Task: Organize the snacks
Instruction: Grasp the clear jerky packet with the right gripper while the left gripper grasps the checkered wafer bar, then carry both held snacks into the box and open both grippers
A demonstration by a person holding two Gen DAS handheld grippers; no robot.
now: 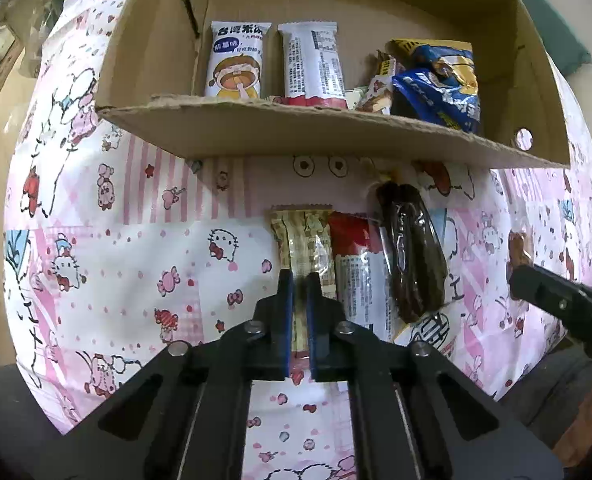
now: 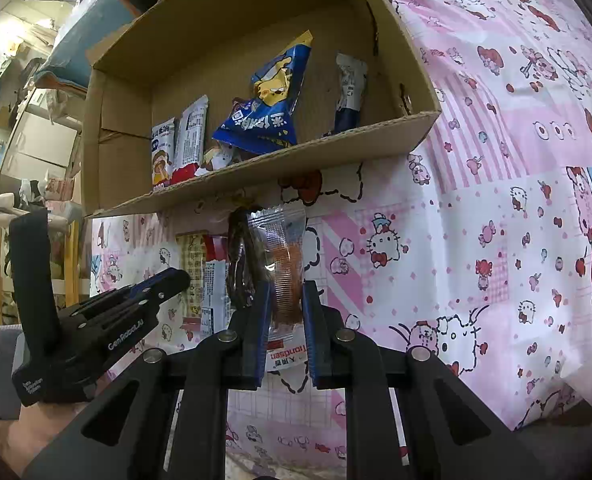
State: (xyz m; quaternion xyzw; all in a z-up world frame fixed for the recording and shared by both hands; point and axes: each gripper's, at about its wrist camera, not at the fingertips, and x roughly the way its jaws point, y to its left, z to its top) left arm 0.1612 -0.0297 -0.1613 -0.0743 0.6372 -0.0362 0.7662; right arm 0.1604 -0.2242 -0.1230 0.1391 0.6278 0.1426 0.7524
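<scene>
While several snacks already sit inside the cardboard box [image 1: 336, 136] at twelve o'clock in the left wrist view, the sorting looks roughly half done; two white rice-cracker bars [image 1: 236, 60] stand side by side at its left and a blue chip bag [image 1: 440, 84] leans at its right. On the Hello Kitty cloth [image 1: 136, 240] just below the box, three packets lie close together; the left tongs [image 1: 300, 284] are pinched narrow on the beige plaid bar [image 1: 304, 236], with a red-and-white packet [image 1: 356, 264] and a dark brown packet [image 1: 412, 248] toward its three o'clock. The right tongs [image 2: 283, 300] hold a clear packet with an orange snack [image 2: 286, 264]; all four still need boxing.
</scene>
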